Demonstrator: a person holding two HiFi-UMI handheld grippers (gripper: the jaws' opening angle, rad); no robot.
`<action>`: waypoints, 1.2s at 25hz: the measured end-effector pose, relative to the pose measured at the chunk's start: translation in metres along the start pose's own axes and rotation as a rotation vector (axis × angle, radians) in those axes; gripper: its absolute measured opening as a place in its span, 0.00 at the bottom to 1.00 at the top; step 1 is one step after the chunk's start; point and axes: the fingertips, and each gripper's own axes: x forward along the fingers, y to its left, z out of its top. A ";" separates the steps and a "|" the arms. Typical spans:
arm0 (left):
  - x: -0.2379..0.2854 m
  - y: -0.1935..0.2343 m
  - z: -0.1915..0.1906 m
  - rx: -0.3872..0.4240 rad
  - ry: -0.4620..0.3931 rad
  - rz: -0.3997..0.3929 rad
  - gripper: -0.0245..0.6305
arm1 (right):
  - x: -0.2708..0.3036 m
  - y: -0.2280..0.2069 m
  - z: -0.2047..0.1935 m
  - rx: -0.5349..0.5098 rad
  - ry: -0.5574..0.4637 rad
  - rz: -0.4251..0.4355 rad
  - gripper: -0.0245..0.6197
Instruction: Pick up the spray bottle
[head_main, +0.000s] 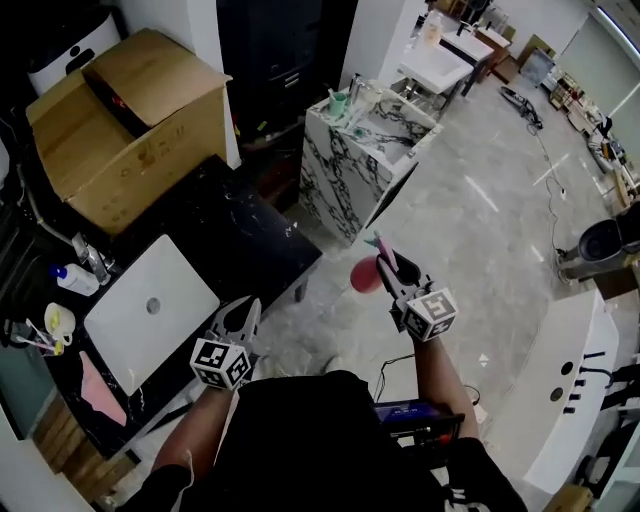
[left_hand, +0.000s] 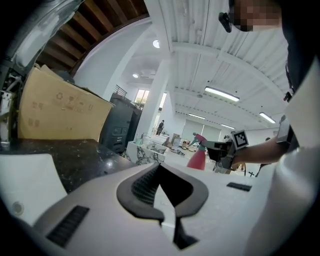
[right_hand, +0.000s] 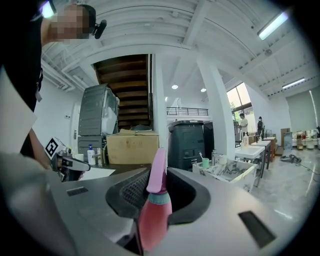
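A pink-red spray bottle (head_main: 363, 275) hangs in the air over the floor, with my right gripper (head_main: 386, 264) shut on it. In the right gripper view the spray bottle (right_hand: 151, 222) stands upright between the dark pads (right_hand: 131, 192), its pink nozzle pointing up, and my right gripper (right_hand: 156, 202) pinches its neck. In the left gripper view the same spray bottle (left_hand: 196, 159) shows in the distance at the right gripper (left_hand: 216, 148). My left gripper (head_main: 246, 311) is held over the table's near edge. The left gripper (left_hand: 167, 212) has its tips together with nothing between them.
A black marble table (head_main: 250, 230) at the left bears a white laptop (head_main: 150, 305), a large cardboard box (head_main: 125, 120) and a small white bottle (head_main: 75, 280). A marble-patterned cabinet (head_main: 350, 180) with cups stands ahead. A white counter (head_main: 570, 390) lies at the right.
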 end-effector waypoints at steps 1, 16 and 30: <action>0.005 -0.006 -0.001 0.000 0.002 -0.004 0.05 | -0.007 -0.004 -0.002 0.003 0.004 0.001 0.20; 0.055 -0.077 -0.001 0.047 0.020 -0.057 0.05 | -0.058 -0.047 -0.011 0.022 -0.008 0.022 0.20; 0.073 -0.112 -0.013 0.035 0.046 -0.046 0.05 | -0.079 -0.069 -0.023 0.045 0.003 0.041 0.20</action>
